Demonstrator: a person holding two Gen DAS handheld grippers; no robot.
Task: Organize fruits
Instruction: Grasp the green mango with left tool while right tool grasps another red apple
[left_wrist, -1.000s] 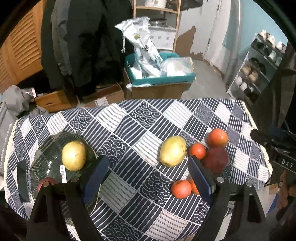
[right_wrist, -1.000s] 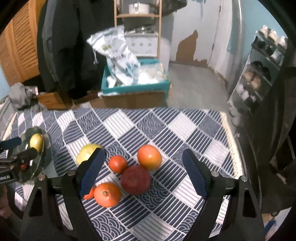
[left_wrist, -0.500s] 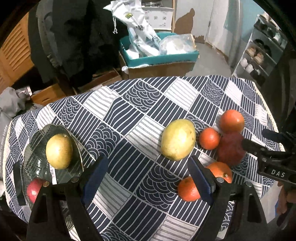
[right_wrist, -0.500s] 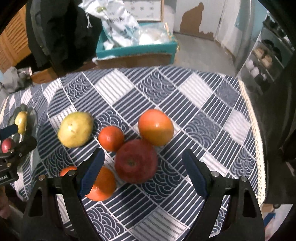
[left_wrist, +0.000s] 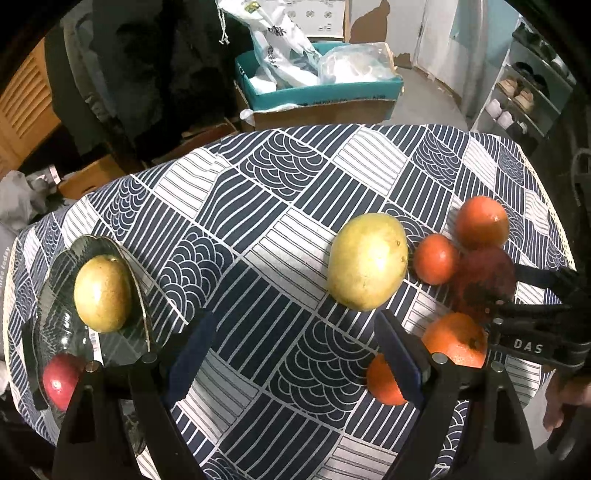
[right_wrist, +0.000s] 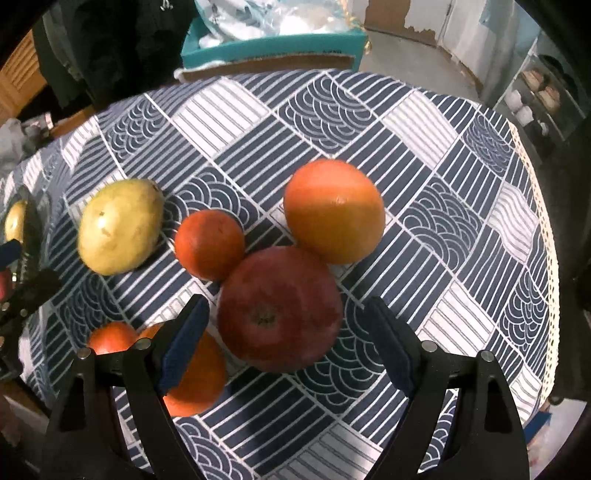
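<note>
right tool (right_wrist: 286, 341) lower, over apple (right_wrist: 279, 308)

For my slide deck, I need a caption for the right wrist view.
Open right tool poised above a red apple among oranges on a patterned tablecloth.

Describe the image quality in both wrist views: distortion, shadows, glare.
Left wrist view: strong fisheye bending of the patterned tablecloth, black vignette corners, a dark shadow on the cloth ahead of the fingers, faint sheen on the dark glass plate. Right wrist view: same barrel distortion, the dark red apple looms large and sharp, soft highlight on the large orange.
</note>
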